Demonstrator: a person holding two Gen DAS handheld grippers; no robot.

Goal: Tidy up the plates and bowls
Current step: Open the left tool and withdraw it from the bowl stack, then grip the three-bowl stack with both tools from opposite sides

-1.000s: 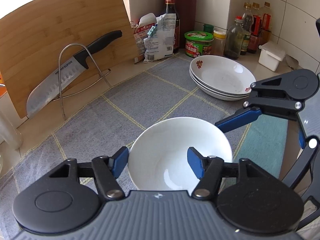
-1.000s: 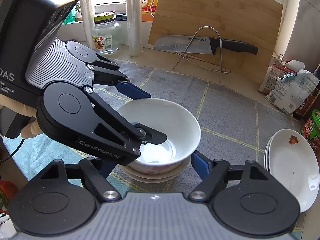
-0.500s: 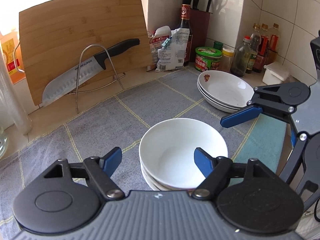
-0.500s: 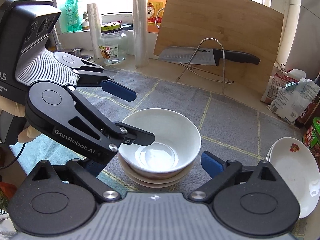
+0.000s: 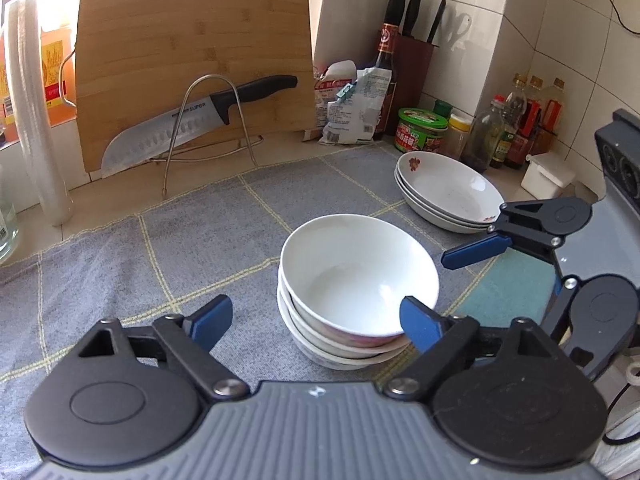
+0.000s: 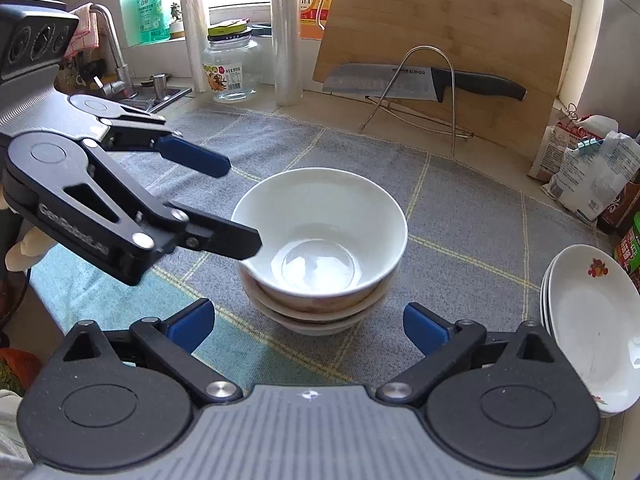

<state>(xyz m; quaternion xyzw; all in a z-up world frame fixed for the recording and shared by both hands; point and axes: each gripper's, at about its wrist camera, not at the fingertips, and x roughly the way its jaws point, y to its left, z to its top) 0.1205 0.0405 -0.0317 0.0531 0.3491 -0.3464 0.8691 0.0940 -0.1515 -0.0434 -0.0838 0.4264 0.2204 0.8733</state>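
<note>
A stack of white bowls [image 5: 358, 280] [image 6: 320, 240] stands on the grey checked cloth [image 5: 200, 248]. My left gripper [image 5: 316, 322] [image 6: 232, 204] hangs just off the stack's left side. Its jaws are opening and its pads touch nothing; one finger [image 6: 224, 236] hovers by the top bowl's rim. My right gripper [image 6: 306, 325] sits low in front of the stack, jaws opening wide, with nothing pressed between them. One of its blue fingers [image 5: 476, 254] shows right of the bowls. A stack of flower-printed plates [image 5: 448, 192] [image 6: 588, 320] lies further right.
A bamboo cutting board [image 5: 192, 72] leans on the back wall, with a knife [image 5: 192, 128] resting on a wire stand. Snack bags [image 5: 352, 108], jars and sauce bottles [image 5: 516, 128] line the back right corner. Plastic-wrap rolls [image 6: 286, 32], a glass jar [image 6: 230, 68] and a tap [image 6: 112, 52] stand to the left.
My left gripper has let go of the top bowl's rim, spread its jaws and drawn back from the stack. The right gripper's jaws have widened; the bowl rests on the stack.
</note>
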